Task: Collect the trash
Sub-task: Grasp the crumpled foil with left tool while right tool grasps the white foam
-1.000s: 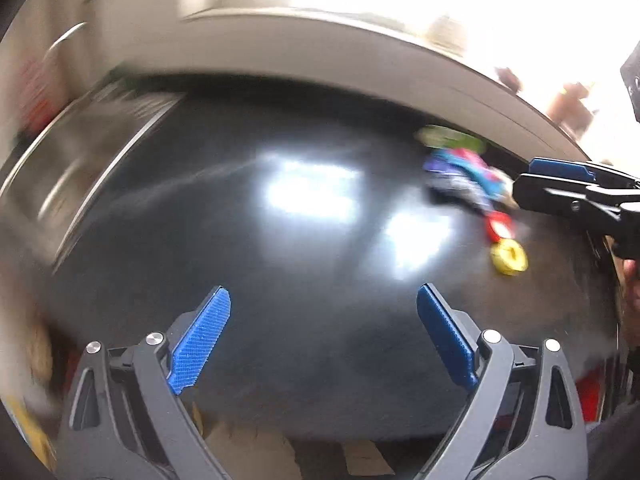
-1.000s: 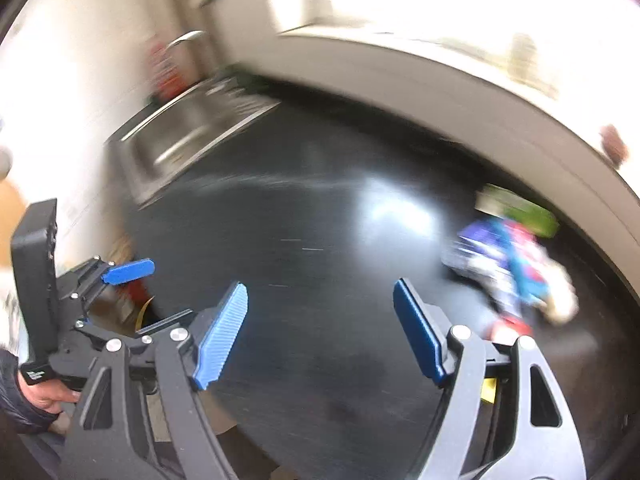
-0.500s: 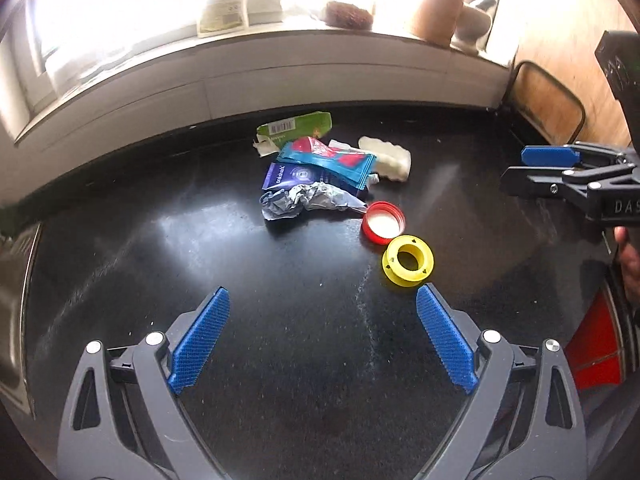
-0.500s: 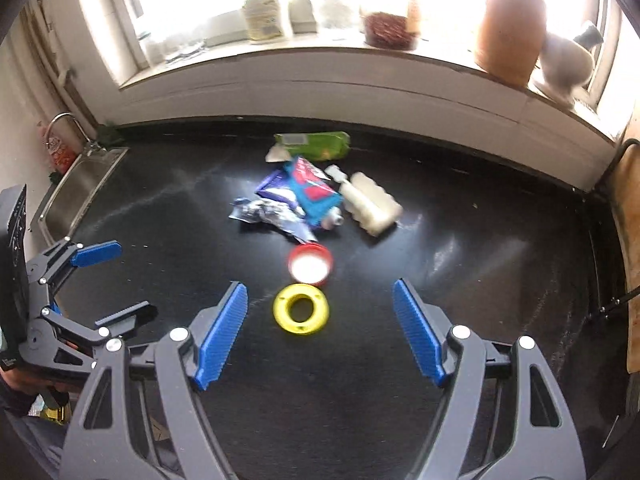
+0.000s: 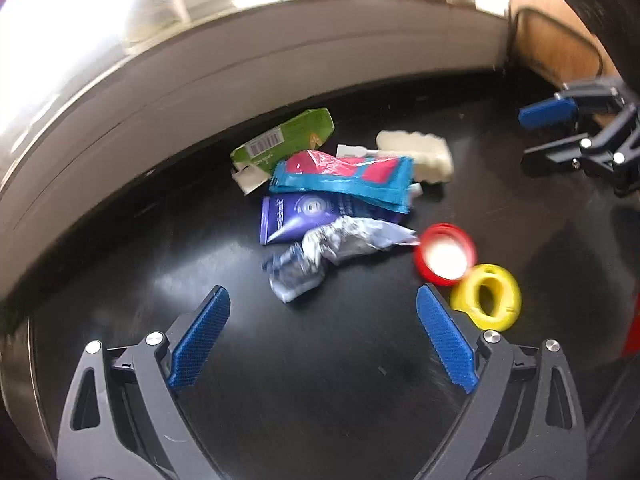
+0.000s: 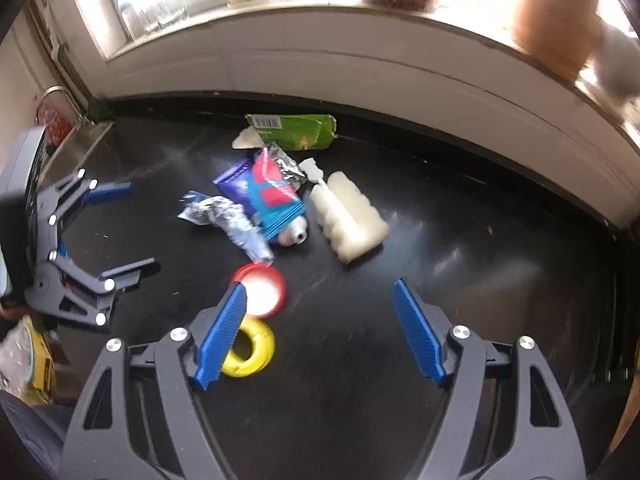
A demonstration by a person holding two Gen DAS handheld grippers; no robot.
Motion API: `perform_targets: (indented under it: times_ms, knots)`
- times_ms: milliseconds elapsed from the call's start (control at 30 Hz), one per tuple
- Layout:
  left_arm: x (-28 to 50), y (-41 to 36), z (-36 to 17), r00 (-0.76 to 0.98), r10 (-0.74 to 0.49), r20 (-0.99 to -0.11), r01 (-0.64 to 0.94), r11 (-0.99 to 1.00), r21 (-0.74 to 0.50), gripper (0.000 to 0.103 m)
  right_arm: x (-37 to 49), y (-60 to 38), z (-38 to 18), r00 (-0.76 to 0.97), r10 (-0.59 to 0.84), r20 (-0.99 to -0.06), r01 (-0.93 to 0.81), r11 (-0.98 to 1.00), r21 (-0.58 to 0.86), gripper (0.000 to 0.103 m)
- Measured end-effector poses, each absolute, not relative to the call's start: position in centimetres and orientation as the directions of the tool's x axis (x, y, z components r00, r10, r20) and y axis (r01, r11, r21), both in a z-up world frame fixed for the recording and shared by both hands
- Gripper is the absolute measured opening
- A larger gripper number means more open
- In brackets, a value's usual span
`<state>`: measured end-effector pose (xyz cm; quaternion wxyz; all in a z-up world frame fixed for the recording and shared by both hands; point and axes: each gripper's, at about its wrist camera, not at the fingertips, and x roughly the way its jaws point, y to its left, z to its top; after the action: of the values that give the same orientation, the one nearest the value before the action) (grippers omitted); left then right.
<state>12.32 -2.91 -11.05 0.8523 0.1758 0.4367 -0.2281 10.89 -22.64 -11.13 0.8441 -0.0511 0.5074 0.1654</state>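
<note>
A pile of trash lies on the black counter [image 5: 320, 380]: a green wrapper [image 5: 288, 138], a blue-and-red pouch [image 5: 344, 178], a purple packet [image 5: 304, 216], crumpled silver foil [image 5: 328, 252], a white crushed bottle [image 5: 420, 154], a red lid [image 5: 444, 254] and a yellow ring [image 5: 486, 296]. My left gripper [image 5: 322, 340] is open and empty, just short of the foil. My right gripper [image 6: 320, 332] is open and empty; its left finger [image 6: 222, 336] overlaps the red lid [image 6: 262, 288] and the yellow ring [image 6: 250, 346]. The foil [image 6: 222, 216] and the bottle [image 6: 348, 216] lie beyond it.
A white backsplash and window sill [image 6: 360, 24] with bottles and a brown jar [image 6: 556, 20] run behind the counter. A steel sink [image 6: 72, 148] is at the far left. A wooden board [image 5: 560, 48] stands at the right end.
Both grippers have moved closer to the trash pile, which now looks larger. The left view swung from the sink side to face the pile. Both stayed open.
</note>
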Motion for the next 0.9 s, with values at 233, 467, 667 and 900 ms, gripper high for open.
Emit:
perform_targets:
  times_ms: [233,467,667,900]
  knots:
    - [16.9,-4.1,-14.6,0.453,-0.251,-0.855,0.618,0.78,0.098,0.092,16.8,-22.0,-17.0,0.364,0.175,-0.915,-0.41,0.912,0.011,0.073]
    - [17.8,-4.7,-16.3,0.425,-0.267,-0.865,0.646,0.759,0.083,0.086,19.1,-21.4,-19.6,0.335,0.18,-0.925,-0.477,0.879,-0.002,0.065]
    - [16.7,-4.5,-15.9,0.414,-0.277,-0.867,0.613,0.789,0.04,0.037,18.0,-21.7,-19.1,0.339,0.202,-0.919,-0.474,0.88,0.019,0.036]
    - [12.4,-4.0,-13.3,0.453,-0.233,-0.861,0.543,0.837,0.06,0.029,13.5,-23.5,-15.9,0.386,0.192,-0.902,-0.376,0.926,0.036,0.03]
